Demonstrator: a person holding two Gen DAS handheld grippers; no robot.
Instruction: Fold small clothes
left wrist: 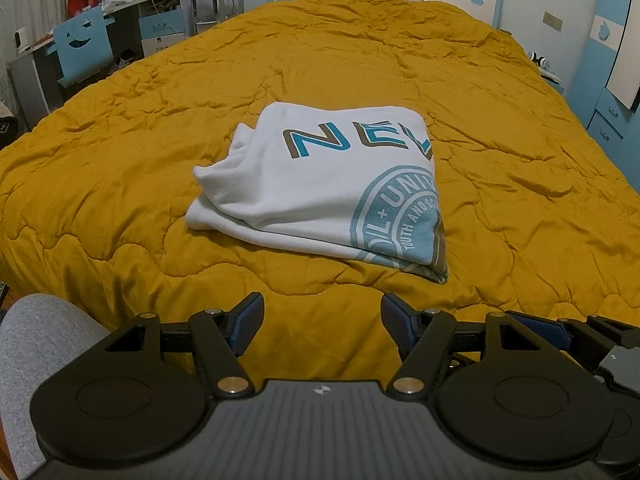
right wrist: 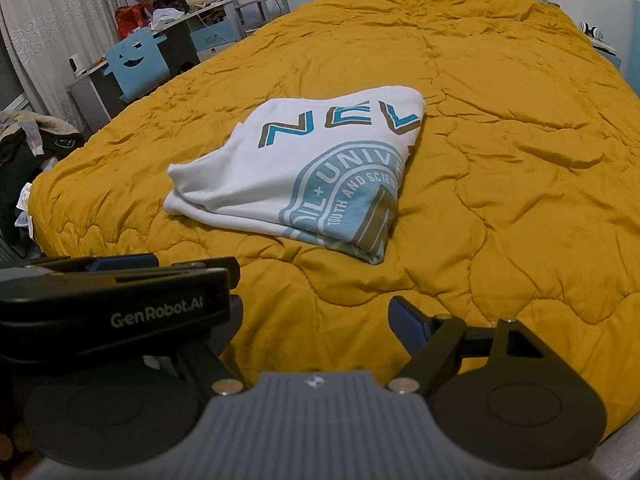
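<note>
A white T-shirt (left wrist: 316, 188) with teal lettering and a round teal emblem lies folded into a compact rectangle on the mustard quilt (left wrist: 120, 160); the right wrist view shows the same shirt (right wrist: 288, 172). My left gripper (left wrist: 322, 322) is open, held back over the bed's near edge, well short of the shirt, nothing between its fingers. My right gripper (right wrist: 316, 326) is open too, equally far back and empty. The left gripper's black body (right wrist: 112, 304) crosses the lower left of the right wrist view and hides part of the right gripper's left finger.
The quilt (right wrist: 500, 160) covers the whole bed. A cluttered desk (left wrist: 132, 12) and a blue chair (left wrist: 82, 46) stand beyond the bed's left side, with dark clothes (right wrist: 28, 148) piled near its corner. A blue cabinet (left wrist: 612, 100) stands at the right. A grey sleeve (left wrist: 36, 344) shows at lower left.
</note>
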